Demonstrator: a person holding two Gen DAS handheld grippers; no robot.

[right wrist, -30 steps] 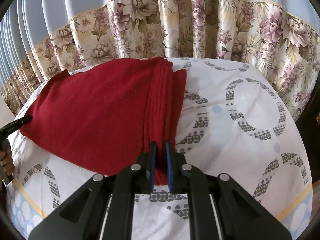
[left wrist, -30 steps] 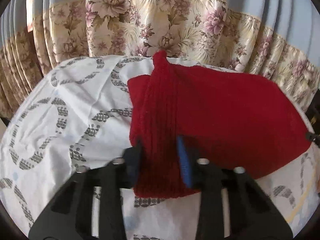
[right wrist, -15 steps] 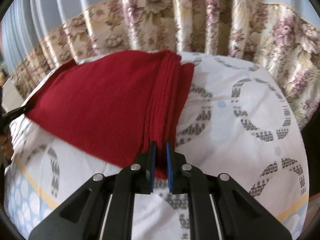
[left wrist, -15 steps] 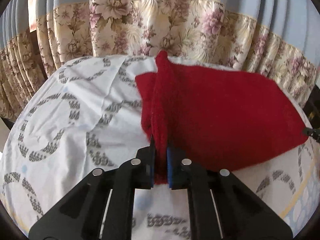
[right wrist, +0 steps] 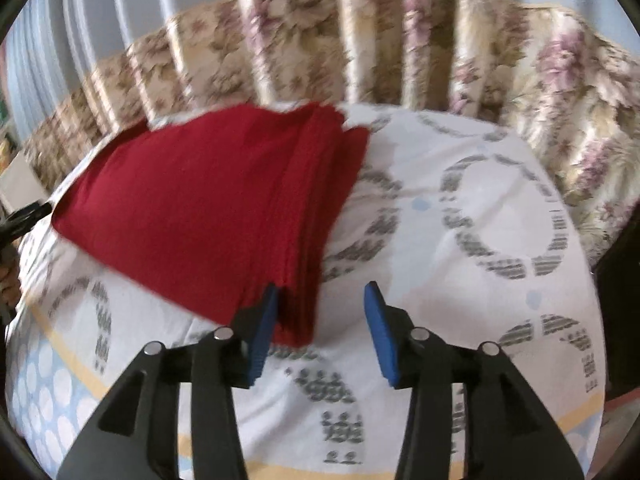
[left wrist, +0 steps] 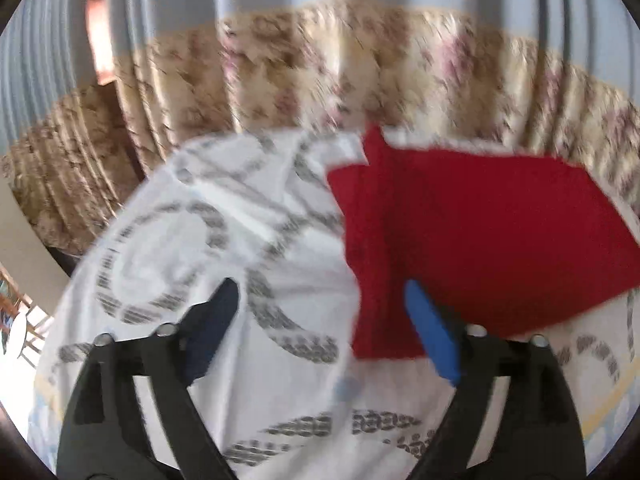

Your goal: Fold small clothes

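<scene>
**Both grippers let go of the folded cloth**

The left gripper [left wrist: 320,320] and right gripper [right wrist: 320,320] have just been opening; half a second ago each pinched the red cloth [right wrist: 208,208], which now lies released, folded on the patterned sheet [right wrist: 460,248]. This fold looks finished. Both tongs stand apart, angled downward, the cloth's edge between their tips

Lighting: bright, soft daylight in both my views, seemingly filtering through the curtain [left wrist: 360,76] behind; a warm overexposed patch glares at upper left of my left view. Shadows: faint, soft beside the red cloth [right wrist: 208,208]. Blur: heavy motion smear on my left view, milder on my right. Distortion: strong fisheye bowing, dark vignette at every corner.
</scene>
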